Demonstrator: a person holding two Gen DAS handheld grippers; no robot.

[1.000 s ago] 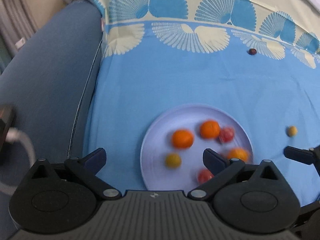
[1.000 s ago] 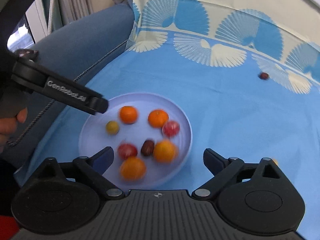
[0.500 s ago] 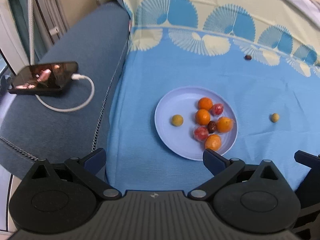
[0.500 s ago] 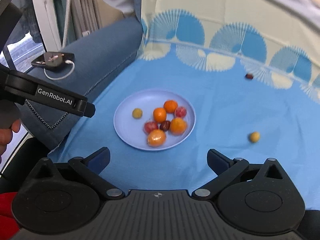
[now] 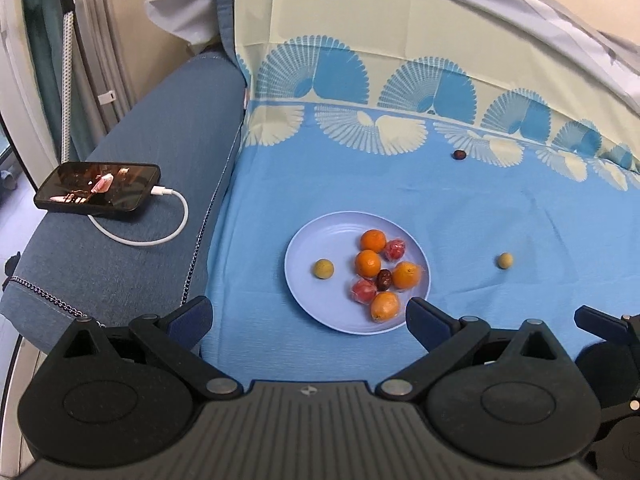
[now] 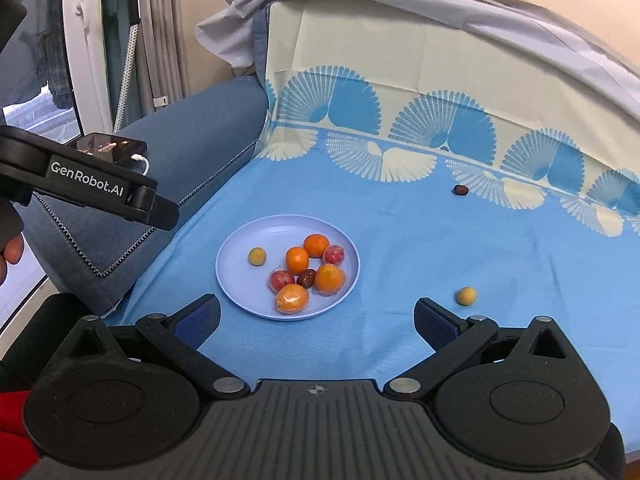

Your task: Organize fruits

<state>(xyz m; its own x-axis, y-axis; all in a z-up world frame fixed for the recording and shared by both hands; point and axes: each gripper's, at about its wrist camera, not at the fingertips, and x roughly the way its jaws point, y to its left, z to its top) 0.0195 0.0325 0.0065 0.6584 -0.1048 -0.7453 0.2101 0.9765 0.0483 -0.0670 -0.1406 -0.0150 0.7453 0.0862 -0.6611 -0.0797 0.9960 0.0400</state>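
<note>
Fruits are sitting on a pale plate on the blue cloth — four oranges, two red ones, a dark date and a yellowish ball. Another yellowish ball and a dark date are lying apart on the cloth. Both the left gripper and right gripper are hanging spread wide, gripping nothing.
</note>
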